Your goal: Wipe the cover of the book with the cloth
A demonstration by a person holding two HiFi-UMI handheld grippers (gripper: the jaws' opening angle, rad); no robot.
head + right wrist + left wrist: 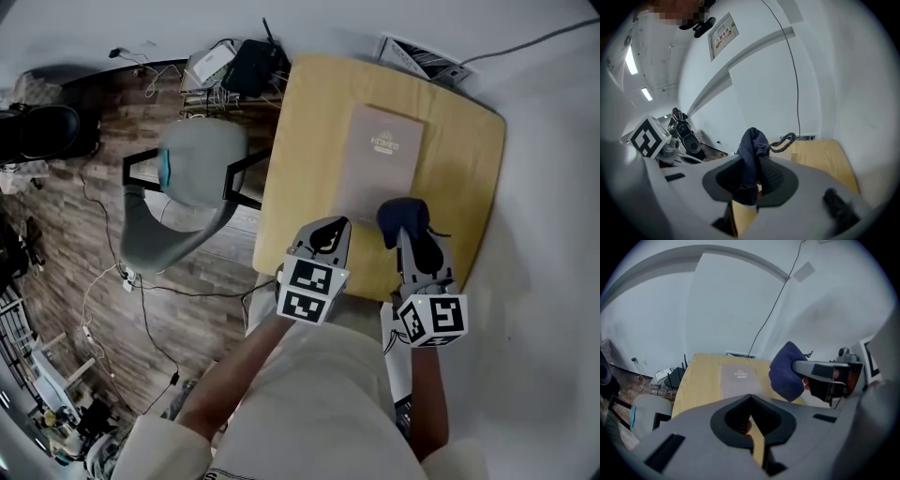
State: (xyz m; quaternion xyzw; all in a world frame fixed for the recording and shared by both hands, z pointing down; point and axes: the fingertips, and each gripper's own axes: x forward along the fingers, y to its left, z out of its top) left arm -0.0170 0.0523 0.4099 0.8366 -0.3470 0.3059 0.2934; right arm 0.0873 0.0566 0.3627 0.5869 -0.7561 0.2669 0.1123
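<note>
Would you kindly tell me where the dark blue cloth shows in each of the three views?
Head view: cloth just right of centre.
Left gripper view: right of centre.
Right gripper view: centre, clamped in the right gripper.
Shared landmark: the wooden table.

Flat tan book [380, 161], bunched navy cloth [401, 217] at its corner

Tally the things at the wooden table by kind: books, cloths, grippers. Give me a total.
book: 1
cloth: 1
grippers: 2, the left gripper and the right gripper
Total: 4
</note>
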